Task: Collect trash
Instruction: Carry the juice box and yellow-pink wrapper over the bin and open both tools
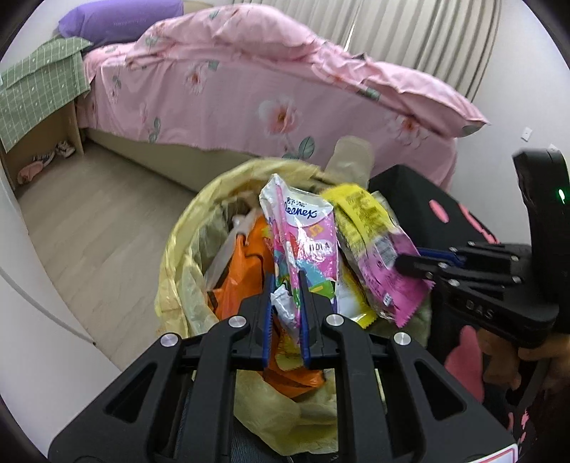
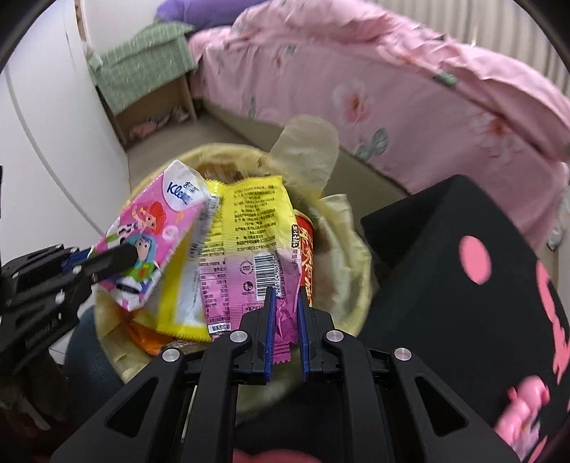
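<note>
I'm working in a home bedroom: bed (image 1: 249,107) under pink floral quilt (image 1: 285,53), purple pillow (image 1: 117,17), bedside table (image 1: 39,107), curtains (image 1: 409,28), wood-look floor (image 1: 89,220).

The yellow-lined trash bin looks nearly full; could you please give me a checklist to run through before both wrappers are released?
1. Left hand-held gripper shut on pink Kleenex tissue pack: ok.
2. Right hand-held gripper shut on yellow-and-pink snack wrapper: ok.
3. Both wrappers over yellow-lined trash bin: ok.
4. Room left inside bin: cannot tell.
5. Yellow liner over the rim: ok.
</note>
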`<state>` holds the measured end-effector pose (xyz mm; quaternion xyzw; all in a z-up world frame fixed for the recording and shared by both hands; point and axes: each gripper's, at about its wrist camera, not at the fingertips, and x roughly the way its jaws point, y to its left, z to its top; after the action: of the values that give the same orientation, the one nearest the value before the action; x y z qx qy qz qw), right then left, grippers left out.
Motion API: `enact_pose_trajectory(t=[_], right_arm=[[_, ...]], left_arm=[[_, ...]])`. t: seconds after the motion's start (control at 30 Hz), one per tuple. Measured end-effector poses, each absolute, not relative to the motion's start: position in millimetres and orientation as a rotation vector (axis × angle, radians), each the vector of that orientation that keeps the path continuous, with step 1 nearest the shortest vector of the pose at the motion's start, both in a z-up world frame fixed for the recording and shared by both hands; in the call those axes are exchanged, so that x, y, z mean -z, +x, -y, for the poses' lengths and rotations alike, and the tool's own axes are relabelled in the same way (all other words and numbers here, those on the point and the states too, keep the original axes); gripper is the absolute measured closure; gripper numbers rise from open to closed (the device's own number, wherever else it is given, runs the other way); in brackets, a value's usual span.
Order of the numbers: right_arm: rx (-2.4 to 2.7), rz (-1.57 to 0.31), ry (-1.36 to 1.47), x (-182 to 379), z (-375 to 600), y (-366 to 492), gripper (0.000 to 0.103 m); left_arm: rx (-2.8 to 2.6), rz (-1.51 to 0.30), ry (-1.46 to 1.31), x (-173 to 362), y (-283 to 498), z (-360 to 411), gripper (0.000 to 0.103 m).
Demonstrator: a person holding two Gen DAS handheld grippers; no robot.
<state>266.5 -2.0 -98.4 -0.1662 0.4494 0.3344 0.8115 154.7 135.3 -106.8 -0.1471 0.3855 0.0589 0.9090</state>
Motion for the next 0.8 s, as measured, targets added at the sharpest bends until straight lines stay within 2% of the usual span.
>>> enact_pose_trajectory(t=[0.23,0.53,0.8], right_arm=[[-0.731,-1.051,-0.434,123,-21,288,0.091],[-0.769,-1.052,-0.435,113,-8,267,0.091],[-0.765,-1.014,-0.316,99,12,260,0.091]], left_arm=[[-0.123,-0.823,-0.327,122,158,-139,0.092],[-0.068,-0.859,-0.356,124,153,-133,0.092],[-0.077,-0.837,-0.380,108,142,-137,0.092]])
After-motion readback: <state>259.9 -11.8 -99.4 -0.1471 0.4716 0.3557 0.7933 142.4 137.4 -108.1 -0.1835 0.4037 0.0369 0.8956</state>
